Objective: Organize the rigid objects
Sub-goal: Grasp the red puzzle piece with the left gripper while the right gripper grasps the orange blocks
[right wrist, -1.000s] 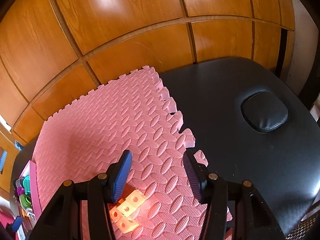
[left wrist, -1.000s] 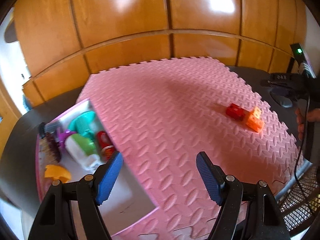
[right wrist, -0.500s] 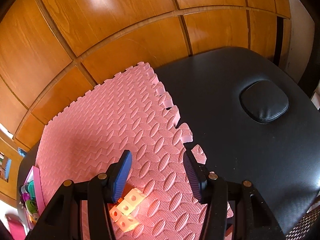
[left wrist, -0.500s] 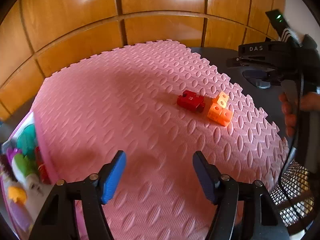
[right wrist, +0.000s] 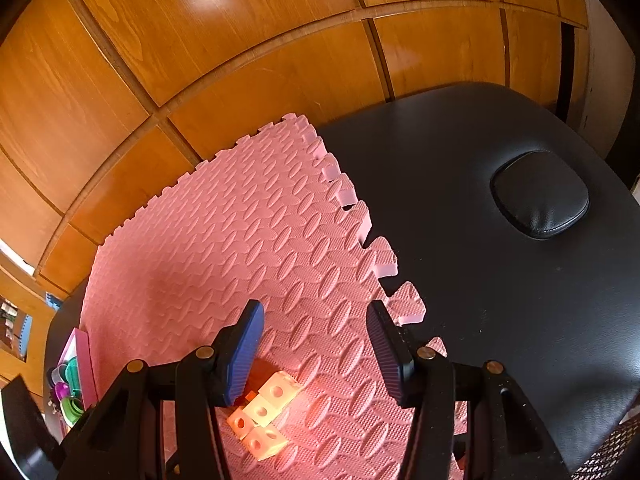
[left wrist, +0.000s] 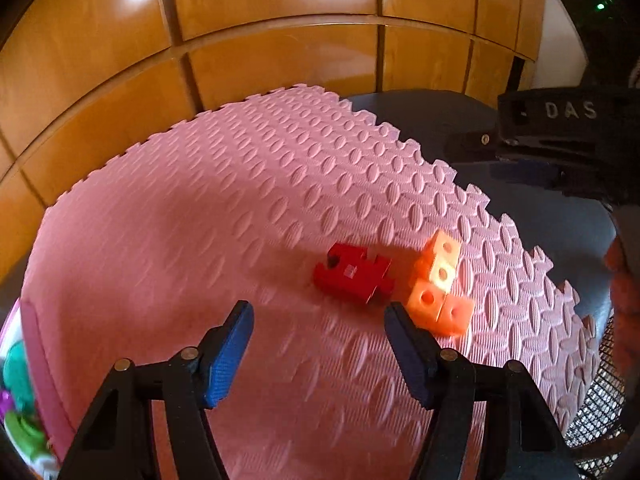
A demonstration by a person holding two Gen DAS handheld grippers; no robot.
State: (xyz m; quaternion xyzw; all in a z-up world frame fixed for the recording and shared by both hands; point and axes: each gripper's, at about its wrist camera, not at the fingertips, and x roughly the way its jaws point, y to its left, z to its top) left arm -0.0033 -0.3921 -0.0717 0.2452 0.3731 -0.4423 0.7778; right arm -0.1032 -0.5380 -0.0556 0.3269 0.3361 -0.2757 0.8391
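Observation:
A red block (left wrist: 352, 274) and an orange piece of linked cubes (left wrist: 438, 290) lie side by side on the pink foam mat (left wrist: 224, 216). My left gripper (left wrist: 318, 320) is open and empty, just short of the red block. My right gripper (right wrist: 316, 328) is open and empty above the mat's right edge; the orange cubes (right wrist: 262, 416) lie below it by its left finger, with a sliver of the red block behind that finger. The right gripper's body (left wrist: 568, 128) shows at the right of the left wrist view.
A pink tray (right wrist: 82, 364) holding several small toys (left wrist: 18, 392) sits at the mat's left edge. The mat lies on a black padded table (right wrist: 500, 280) with a round cushion (right wrist: 540, 196). Wooden panels stand behind. A mesh basket (left wrist: 596, 404) is at the right.
My left gripper has swung right, away from the tray, and closed in on the red block and orange cubes. The right gripper has barely moved.

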